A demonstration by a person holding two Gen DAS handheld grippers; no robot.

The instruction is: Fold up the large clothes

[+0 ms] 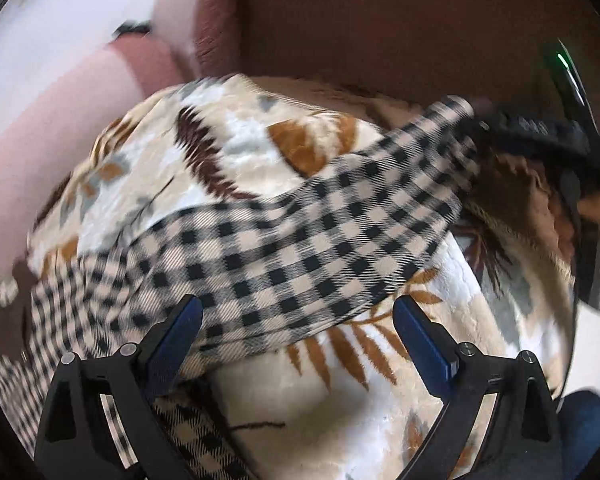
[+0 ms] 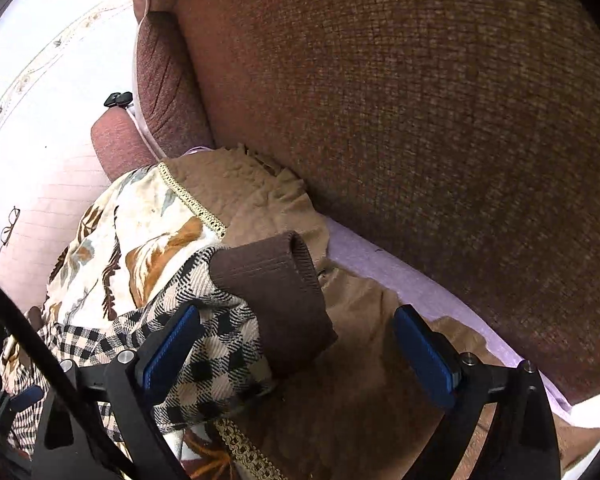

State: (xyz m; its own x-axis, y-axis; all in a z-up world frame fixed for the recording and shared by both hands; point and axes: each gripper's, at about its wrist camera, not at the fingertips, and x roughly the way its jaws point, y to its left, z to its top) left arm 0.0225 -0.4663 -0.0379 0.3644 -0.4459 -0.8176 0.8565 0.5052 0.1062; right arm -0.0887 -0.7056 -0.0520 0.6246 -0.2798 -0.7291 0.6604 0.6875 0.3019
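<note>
A black-and-beige checked garment (image 1: 284,248) lies across a leaf-patterned blanket (image 1: 236,148) on a sofa seat. One sleeve stretches up to the right toward my right gripper (image 1: 540,136), seen at the upper right of the left wrist view. My left gripper (image 1: 298,320) is open just above the sleeve, jaws wide apart, holding nothing. In the right wrist view my right gripper (image 2: 296,330) is open; the sleeve's brown ribbed cuff (image 2: 276,292) and checked sleeve end (image 2: 216,344) lie between its fingers, loose on the tan blanket underside (image 2: 364,360).
The brown sofa backrest (image 2: 420,120) rises close behind the blanket. A sofa arm (image 2: 120,144) is at the left, with a dark small object (image 2: 118,99) on it. Eyeglasses (image 2: 10,224) lie on a pale surface at far left.
</note>
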